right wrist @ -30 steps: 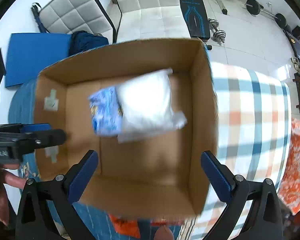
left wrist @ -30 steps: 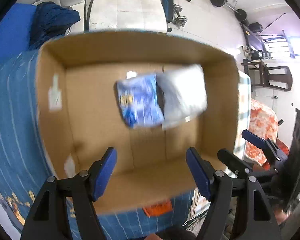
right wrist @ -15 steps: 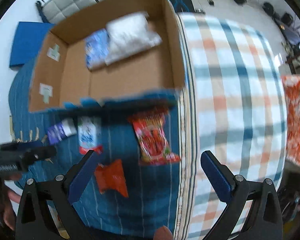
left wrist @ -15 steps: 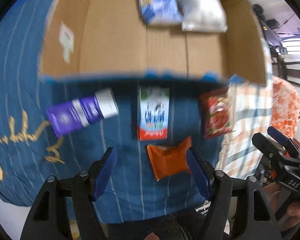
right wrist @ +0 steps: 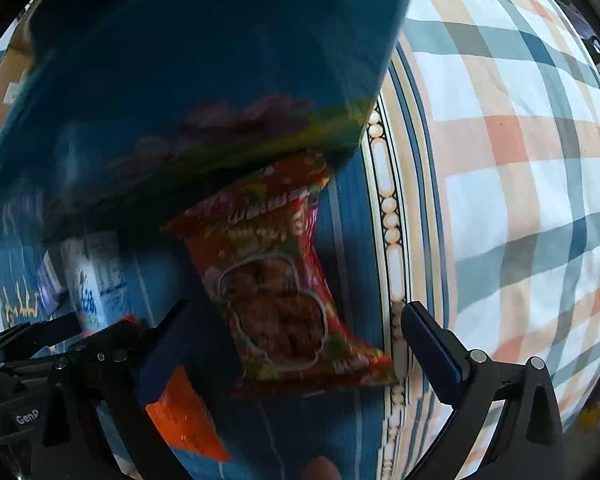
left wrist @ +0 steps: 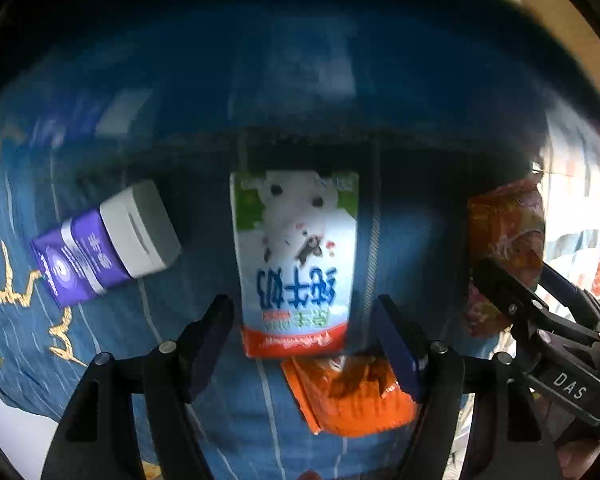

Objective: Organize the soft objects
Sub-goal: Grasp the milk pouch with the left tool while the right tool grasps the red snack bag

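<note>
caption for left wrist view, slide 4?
Open left gripper above white cow-print milk pouch on blue striped cloth.

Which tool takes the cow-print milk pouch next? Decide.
Left. The left tool is open and straddles the milk pouch, while the right tool is lined up over the red snack bag.

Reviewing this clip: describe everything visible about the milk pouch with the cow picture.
The milk pouch is a flat, soft-looking packet lying on the blue striped bedspread. It is mostly white, with a cartoon cow on green at the far end, large blue characters across the middle and a red band at the near end, print upside down to the left wrist camera. Its near end lies between the open left gripper fingers, untouched. The orange packet sits at its red edge; contact is unclear.
</note>
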`<action>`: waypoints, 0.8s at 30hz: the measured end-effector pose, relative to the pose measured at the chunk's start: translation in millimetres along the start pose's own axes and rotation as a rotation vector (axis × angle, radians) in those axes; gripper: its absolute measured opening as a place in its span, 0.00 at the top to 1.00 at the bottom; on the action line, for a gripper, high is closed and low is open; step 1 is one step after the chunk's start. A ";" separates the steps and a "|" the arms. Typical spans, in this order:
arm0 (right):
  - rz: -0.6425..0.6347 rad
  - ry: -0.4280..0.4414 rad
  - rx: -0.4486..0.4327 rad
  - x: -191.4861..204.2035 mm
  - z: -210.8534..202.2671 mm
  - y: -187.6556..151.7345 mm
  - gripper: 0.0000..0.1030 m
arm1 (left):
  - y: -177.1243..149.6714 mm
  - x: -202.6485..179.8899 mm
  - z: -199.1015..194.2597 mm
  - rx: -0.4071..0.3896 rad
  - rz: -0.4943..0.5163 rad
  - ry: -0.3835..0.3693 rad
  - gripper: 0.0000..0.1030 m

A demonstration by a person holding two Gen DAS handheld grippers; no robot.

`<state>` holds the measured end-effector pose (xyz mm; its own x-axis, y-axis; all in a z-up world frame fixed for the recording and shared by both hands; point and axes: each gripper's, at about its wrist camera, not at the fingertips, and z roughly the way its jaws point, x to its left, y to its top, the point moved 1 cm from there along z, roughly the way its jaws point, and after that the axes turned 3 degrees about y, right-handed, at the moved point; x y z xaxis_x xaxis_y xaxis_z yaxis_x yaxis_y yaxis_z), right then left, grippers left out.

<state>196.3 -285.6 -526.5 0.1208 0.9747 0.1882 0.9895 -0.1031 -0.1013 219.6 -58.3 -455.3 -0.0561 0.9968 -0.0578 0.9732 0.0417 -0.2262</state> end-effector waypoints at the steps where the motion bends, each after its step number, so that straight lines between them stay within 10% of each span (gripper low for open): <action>1: 0.008 -0.006 -0.002 -1.5 2.2 0.0 0.10 | 0.8 0.2 0.3 -0.001 0.002 0.005 0.32; 5: 0.066 0.017 0.024 -11.5 6.8 -5.9 0.44 | -3.8 1.8 0.5 0.011 0.018 0.001 0.32; 24: 0.015 -0.073 0.149 -7.3 15.9 -45.3 0.51 | -52.4 28.9 18.7 0.013 -0.047 -0.030 0.68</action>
<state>149.3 -284.9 -538.8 0.1242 0.9856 0.1146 0.9643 -0.0927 -0.2482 162.9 -33.0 -463.3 -0.1088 0.9912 -0.0761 0.9664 0.0875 -0.2417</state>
